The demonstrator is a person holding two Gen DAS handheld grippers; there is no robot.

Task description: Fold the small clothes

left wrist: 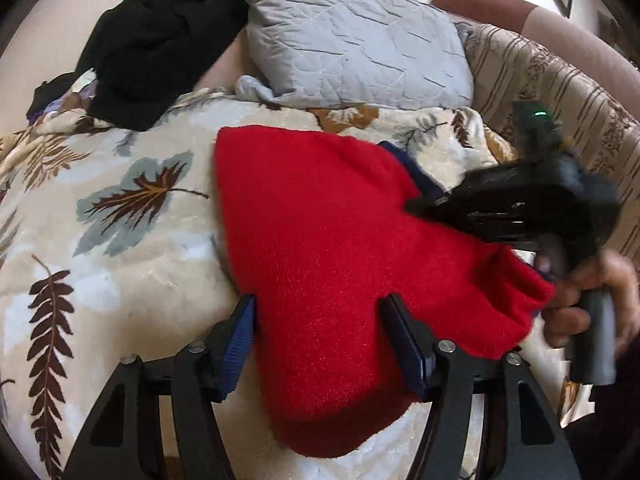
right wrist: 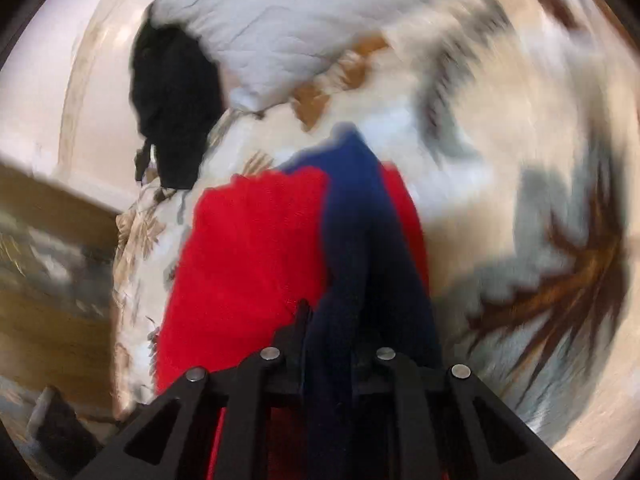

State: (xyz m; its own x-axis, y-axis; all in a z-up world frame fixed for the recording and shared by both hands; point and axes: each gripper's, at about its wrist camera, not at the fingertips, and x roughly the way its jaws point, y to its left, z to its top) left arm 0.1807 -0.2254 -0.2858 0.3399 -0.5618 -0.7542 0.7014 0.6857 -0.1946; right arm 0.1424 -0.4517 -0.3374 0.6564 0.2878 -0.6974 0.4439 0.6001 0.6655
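A small red knit garment [left wrist: 328, 248] with a navy blue trim [left wrist: 416, 172] lies on a leaf-patterned blanket [left wrist: 120, 240]. My left gripper [left wrist: 320, 320] is open, its blue-padded fingers [left wrist: 240, 340] spread over the garment's near part without pinching it. My right gripper [left wrist: 424, 204] comes in from the right over the garment's right side. In the blurred right wrist view it [right wrist: 332, 320] is shut on the navy blue trim [right wrist: 360, 220], with the red cloth [right wrist: 248, 260] spreading to the left.
A grey quilted pillow [left wrist: 352, 36] lies behind the garment. A black garment pile [left wrist: 160, 48] lies at the back left and also shows in the right wrist view [right wrist: 176, 100]. A striped sofa back [left wrist: 560, 88] rises at the right. A wooden floor [right wrist: 48, 300] is past the blanket's edge.
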